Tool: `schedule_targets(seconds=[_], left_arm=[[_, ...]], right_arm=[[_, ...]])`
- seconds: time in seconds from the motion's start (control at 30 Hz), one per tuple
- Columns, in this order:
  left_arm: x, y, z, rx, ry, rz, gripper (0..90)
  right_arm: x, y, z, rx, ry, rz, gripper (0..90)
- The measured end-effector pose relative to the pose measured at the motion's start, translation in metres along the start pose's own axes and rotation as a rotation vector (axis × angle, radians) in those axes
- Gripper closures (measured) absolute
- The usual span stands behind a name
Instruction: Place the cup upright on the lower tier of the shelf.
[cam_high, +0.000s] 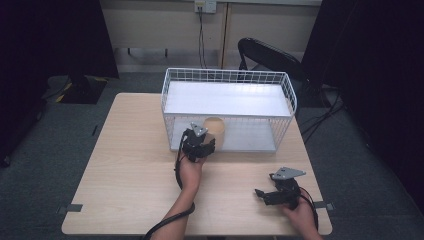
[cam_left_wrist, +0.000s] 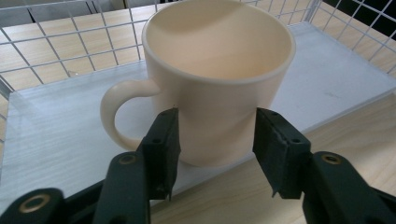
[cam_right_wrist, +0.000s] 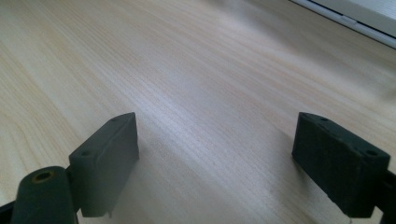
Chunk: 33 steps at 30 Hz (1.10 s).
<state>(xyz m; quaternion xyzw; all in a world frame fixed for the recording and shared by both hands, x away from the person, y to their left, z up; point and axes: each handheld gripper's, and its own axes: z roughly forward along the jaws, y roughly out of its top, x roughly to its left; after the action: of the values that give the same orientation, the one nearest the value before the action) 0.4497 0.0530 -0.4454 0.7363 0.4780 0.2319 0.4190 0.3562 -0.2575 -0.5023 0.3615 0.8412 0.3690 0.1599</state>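
Observation:
A cream mug (cam_high: 215, 131) with a handle stands upright on the white floor of a wire basket (cam_high: 227, 75), at the basket's open front edge. In the left gripper view the mug (cam_left_wrist: 219, 93) is close up, its handle pointing left. My left gripper (cam_high: 206, 141) (cam_left_wrist: 217, 140) reaches level at the mug's lower body, a black pad pressed against each side. My right gripper (cam_high: 261, 194) (cam_right_wrist: 217, 154) rests low over the wooden table (cam_high: 135, 165) near the front right corner, jaws wide apart with nothing between them.
The white wire basket (cam_left_wrist: 46, 42) lies on its side at the table's far middle, its opening facing me. A black chair (cam_high: 270, 55) stands behind it. Dark curtains hang at both sides. Bare wood stretches across the left half of the table.

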Motion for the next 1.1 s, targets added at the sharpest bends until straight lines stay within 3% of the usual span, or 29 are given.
schedule_targets(seconds=[0.67,0.8,0.83,0.93,1.0,1.1], left_arm=[[0.001,0.002,0.007,0.012,0.005,-0.008,59.9],[0.003,0.001,0.005,0.016,-0.002,-0.017,55.8],[0.004,0.001,0.005,0.019,-0.006,-0.017,50.6],[0.007,0.0,0.001,0.011,-0.028,-0.022,46.5],[0.009,-0.001,0.0,0.02,-0.046,-0.027,37.5],[0.012,-0.003,-0.002,0.023,-0.069,-0.022,32.7]], right_arm=[[0.0,0.0,0.0,0.001,0.001,0.0,13.9],[0.0,0.0,0.0,0.001,0.001,0.0,13.9],[0.0,0.0,0.0,0.0,0.002,0.0,13.9],[0.0,0.0,0.0,0.001,0.001,0.0,13.9],[0.0,0.0,0.0,0.001,0.001,0.0,13.9],[0.0,0.0,0.0,0.001,0.001,0.0,13.9]])
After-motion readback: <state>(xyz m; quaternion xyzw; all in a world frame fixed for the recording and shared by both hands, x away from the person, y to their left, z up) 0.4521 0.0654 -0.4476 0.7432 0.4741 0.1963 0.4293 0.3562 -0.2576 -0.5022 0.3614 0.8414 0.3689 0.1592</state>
